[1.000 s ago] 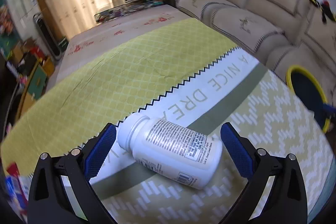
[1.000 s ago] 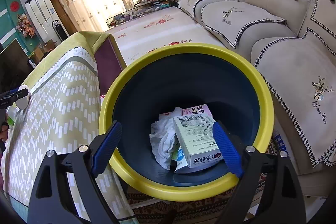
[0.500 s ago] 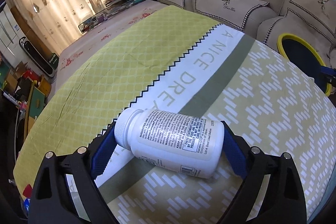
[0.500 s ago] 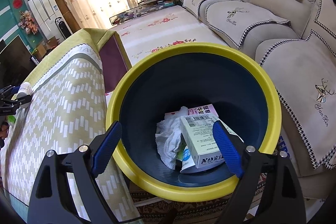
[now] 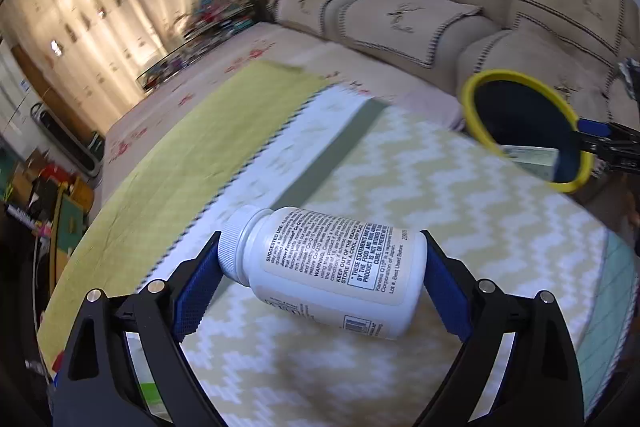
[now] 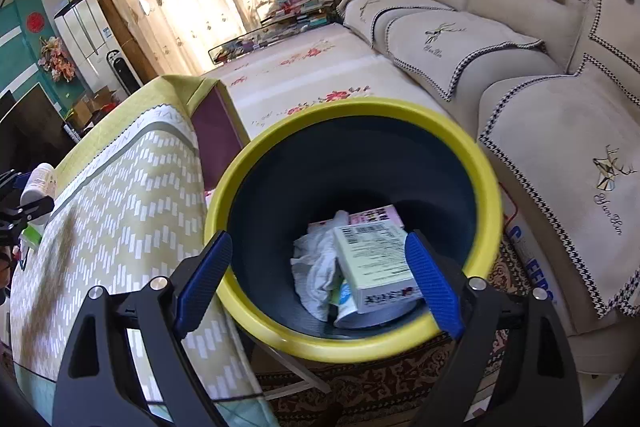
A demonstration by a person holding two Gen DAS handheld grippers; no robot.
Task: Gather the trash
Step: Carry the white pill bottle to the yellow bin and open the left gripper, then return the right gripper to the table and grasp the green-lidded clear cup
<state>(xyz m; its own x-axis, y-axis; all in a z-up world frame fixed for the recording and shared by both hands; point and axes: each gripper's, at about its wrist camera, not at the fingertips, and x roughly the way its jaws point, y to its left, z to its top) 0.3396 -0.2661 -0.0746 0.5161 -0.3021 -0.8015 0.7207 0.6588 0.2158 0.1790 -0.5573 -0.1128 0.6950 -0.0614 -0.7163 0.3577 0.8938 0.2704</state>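
- Between the blue pads of my left tongs [image 5: 322, 281] sits the white plastic pill bottle with a printed label [image 5: 328, 265]; the pads have just closed in, one on its ribbed cap and one on its base, so I hold it end to end, lying crosswise, above the bench with the yellow-green patterned cloth [image 5: 420, 187].
- Off to the right, past the bench's edge, stands the dark blue waste bin with a yellow rim [image 5: 478, 131], well apart from the bottle.
- My right tongs [image 6: 318, 283] hang wide over that bin with nothing between the pads.
- Inside the bin already lie a pale carton with a barcode [image 6: 372, 271], a crumpled white tissue [image 6: 316, 267] and a pink printed pack [image 6: 374, 217], so I judge part of the collecting done.
- What is left, as I read it: carry the bottle across to the bin and let it drop in.
- I see no other loose trash on the part of the cloth that shows, though its near-left corner is hidden behind my tongs.
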